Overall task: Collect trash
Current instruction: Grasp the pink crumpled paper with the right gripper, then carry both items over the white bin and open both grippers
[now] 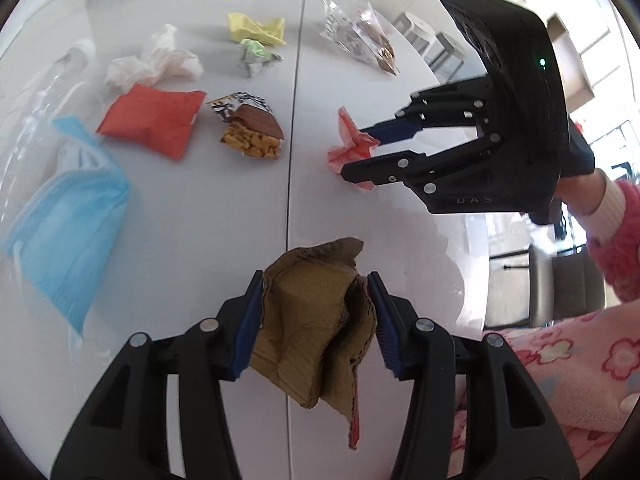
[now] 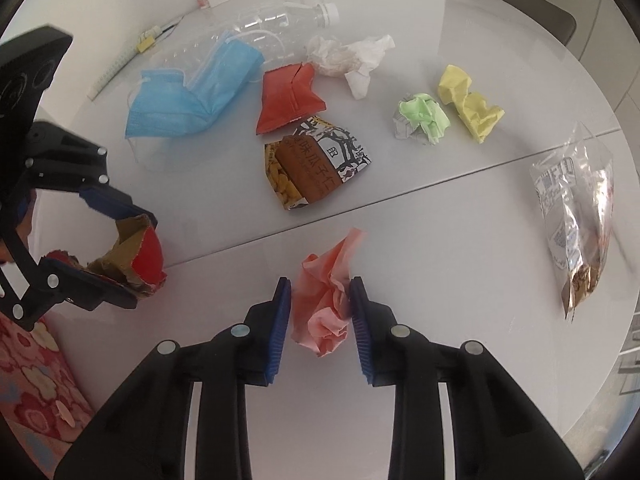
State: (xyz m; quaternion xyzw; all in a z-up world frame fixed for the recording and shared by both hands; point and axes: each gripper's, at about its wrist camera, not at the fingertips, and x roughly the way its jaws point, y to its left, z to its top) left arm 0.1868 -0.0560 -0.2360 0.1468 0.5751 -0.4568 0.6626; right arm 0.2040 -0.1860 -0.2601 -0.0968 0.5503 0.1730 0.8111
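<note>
My left gripper [image 1: 316,292] is shut on a crumpled brown cardboard piece [image 1: 316,332] with a red underside, held above the white table [image 1: 180,216]; it also shows in the right wrist view [image 2: 132,256]. My right gripper [image 2: 320,292] has its blue pads on both sides of a crumpled pink paper [image 2: 326,304] on the table, touching it; from the left wrist view the gripper [image 1: 356,152] closes around the same pink paper [image 1: 352,148].
Trash lies spread on the table: a blue face mask [image 2: 192,96], a clear plastic bottle [image 2: 256,28], white tissue [image 2: 348,60], a red packet [image 2: 288,96], a snack wrapper [image 2: 316,164], green paper [image 2: 422,118], yellow paper [image 2: 468,102], a clear bag [image 2: 576,216].
</note>
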